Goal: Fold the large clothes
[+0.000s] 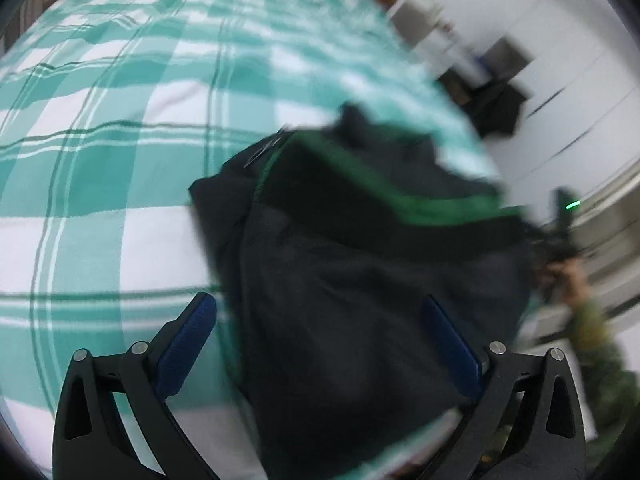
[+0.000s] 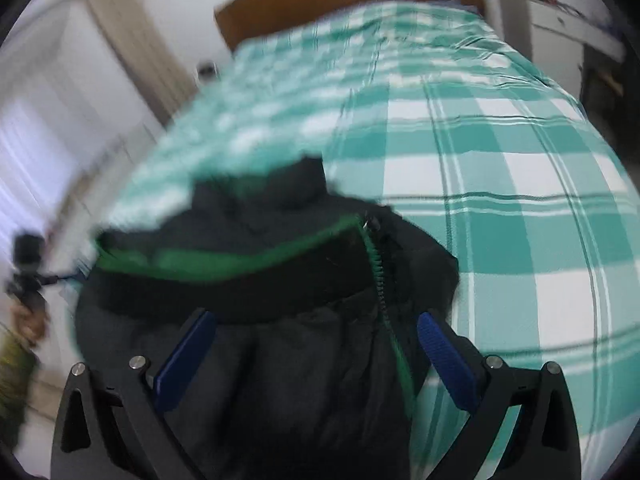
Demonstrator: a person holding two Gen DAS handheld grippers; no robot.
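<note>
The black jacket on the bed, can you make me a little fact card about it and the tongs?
thing: black jacket with a green stripe and a green-edged zipper
where: lying bunched on the green and white checked bedspread
left tongs: open wide above the jacket, nothing pinched
right tongs: open wide above the jacket, nothing pinched
behind: brown headboard at the far end of the bed
picture: blurry, so small details are hard to tell

A bed with green-and-white checked cover carries 1 dark jacket, green-trimmed.
</note>
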